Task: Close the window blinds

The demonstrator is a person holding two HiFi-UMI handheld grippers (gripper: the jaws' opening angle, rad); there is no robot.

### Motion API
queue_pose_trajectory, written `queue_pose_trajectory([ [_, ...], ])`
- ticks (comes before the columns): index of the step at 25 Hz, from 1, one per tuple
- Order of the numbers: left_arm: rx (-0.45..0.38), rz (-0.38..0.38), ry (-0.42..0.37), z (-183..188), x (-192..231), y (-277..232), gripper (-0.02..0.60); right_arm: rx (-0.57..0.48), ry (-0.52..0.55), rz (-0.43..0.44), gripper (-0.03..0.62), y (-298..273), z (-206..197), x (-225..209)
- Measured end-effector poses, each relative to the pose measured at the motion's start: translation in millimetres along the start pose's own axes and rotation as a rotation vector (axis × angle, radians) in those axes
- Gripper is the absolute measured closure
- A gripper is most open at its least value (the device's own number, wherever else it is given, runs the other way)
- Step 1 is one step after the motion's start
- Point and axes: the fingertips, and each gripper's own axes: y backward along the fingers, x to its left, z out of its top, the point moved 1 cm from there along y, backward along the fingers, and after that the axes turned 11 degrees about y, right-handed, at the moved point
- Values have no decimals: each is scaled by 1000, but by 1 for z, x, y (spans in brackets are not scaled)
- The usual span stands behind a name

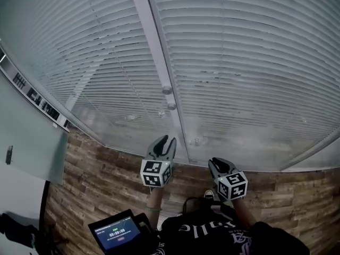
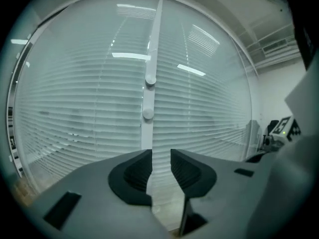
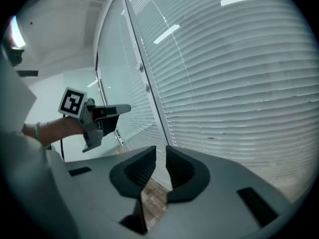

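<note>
At the far left of the head view a tablet [image 1: 117, 231] glows low beside the person, over the wooden floor [image 1: 101, 179]. Above it the left blind [image 1: 90, 52] hangs behind glass, its slats level and, judging by the dim shapes showing through, not yet turned fully shut. The left gripper [image 1: 164, 141] points at the foot of the white post [image 1: 154, 41] that divides the window. In the left gripper view its jaws stand a modest way apart with nothing between them, only the post showing through the gap. On the post sit an upper knob [image 1: 167, 90] and a lower knob [image 1: 171, 106], both well above the jaw tips and untouched; they are probably the slat controls. Right of the post the right gripper [image 1: 219, 164] is nearer the person, its jaws a narrow way apart and empty, with floor showing between them in its own view. The right blind [image 1: 255, 62] fills the rest. The step in hand looks like the reach for a knob. To do it well, the left gripper should rise along the post and centre the knob squarely between its pads. The gap should be wide enough to clear the knob's rim, and the grip firm before any working of the knob. Whether the knobs turn or slide cannot be told, so a gentle first try seems wise, with the tips kept off the glass.
</note>
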Motion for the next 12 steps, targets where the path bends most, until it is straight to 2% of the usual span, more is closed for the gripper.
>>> queue_pose_trajectory([
  [3,22,-37,77,-32,5,43,470,-33,-2,-44,522,10,-1,23],
  [5,40,-59,117,-49,10,73,501,-43,-5,-68,522,17,-6,42],
  [8,70,-104,145,-74,10,122,566,-40,-24,-107,522,34,-20,74],
  [12,122,-177,171,-105,5,179,575,-53,-65,-152,522,63,-44,131],
])
